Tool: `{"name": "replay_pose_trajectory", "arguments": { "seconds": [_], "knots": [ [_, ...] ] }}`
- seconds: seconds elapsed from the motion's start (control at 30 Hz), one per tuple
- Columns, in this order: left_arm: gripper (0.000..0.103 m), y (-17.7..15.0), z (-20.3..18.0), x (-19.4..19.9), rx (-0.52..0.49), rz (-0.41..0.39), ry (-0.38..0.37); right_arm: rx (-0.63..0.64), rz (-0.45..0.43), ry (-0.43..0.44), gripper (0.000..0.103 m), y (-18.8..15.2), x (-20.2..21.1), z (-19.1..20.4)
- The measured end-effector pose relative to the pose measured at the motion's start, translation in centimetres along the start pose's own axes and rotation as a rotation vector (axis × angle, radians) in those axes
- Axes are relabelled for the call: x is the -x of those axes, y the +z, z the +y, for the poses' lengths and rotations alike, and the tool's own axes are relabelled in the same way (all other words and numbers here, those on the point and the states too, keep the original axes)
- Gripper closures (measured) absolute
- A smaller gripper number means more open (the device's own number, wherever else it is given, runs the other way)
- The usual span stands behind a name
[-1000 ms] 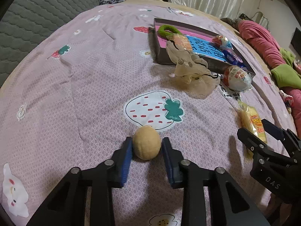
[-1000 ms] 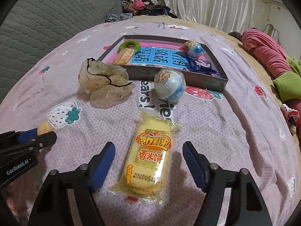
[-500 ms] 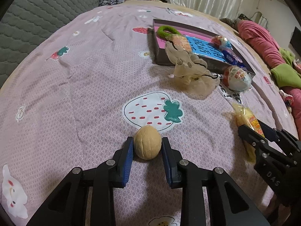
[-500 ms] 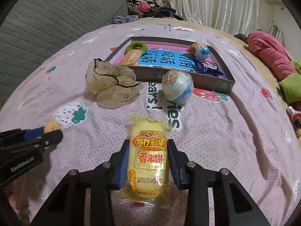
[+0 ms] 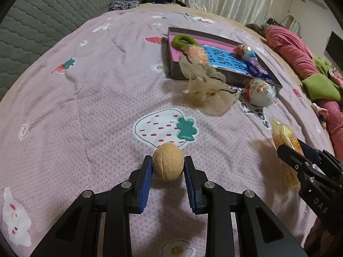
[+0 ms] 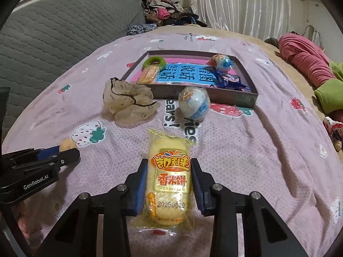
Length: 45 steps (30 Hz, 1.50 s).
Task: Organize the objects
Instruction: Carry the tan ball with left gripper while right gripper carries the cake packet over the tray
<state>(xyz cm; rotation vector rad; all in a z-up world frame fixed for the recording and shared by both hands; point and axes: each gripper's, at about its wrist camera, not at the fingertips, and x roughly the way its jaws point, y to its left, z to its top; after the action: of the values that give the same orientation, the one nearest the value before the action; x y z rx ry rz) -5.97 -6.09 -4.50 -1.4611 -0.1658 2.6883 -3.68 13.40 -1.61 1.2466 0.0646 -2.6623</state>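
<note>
Both grips set, the left hand-held gripper (image 5: 168, 169) clamped on the walnut (image 5: 168, 163) and the right hand-held gripper (image 6: 169, 184) on the rice-cake packet (image 6: 168, 182), while the tray (image 6: 233, 98) holds a few items and awaits the rest.

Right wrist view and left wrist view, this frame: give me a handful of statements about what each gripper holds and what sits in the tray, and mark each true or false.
1. The left gripper is shut on a walnut. True.
2. The right gripper is open above the rice cracker packet. False: its pads press the packet's sides.
3. The green ring lies inside the tray. True.
4. The beige mesh pouch lies inside the tray. False: it lies on the bedsheet, beside the tray's near wall.
5. The wrapped ball toy nearest the packet is outside the tray. True.
</note>
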Motion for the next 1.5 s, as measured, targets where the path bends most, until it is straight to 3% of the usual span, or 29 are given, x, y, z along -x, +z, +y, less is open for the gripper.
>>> {"name": "replay_pose_trajectory", "arguments": {
  "seconds": [0.37, 0.7, 1.23, 1.5],
  "knots": [
    [0.073, -0.1, -1.3, 3.2, -0.013, -0.041, -0.002, -0.004, -0.037, -0.003, 0.065, 0.7, 3.3, -0.4],
    [0.073, 1.3, -3.9, 8.8, -0.031, -0.120, -0.028, 0.015, -0.111, -0.039, 0.065, 2.4, 9.3, -0.1],
    [0.073, 6.7, -7.9, 17.5, -0.014, -0.229, 0.056, 0.095, -0.274, 0.007, 0.065, 8.5, 18.3, -1.8],
    [0.073, 10.5, -8.6, 18.5, -0.026, -0.256, 0.023, 0.087, -0.322, -0.007, 0.065, 12.0, 19.7, -3.0]
  ]
}}
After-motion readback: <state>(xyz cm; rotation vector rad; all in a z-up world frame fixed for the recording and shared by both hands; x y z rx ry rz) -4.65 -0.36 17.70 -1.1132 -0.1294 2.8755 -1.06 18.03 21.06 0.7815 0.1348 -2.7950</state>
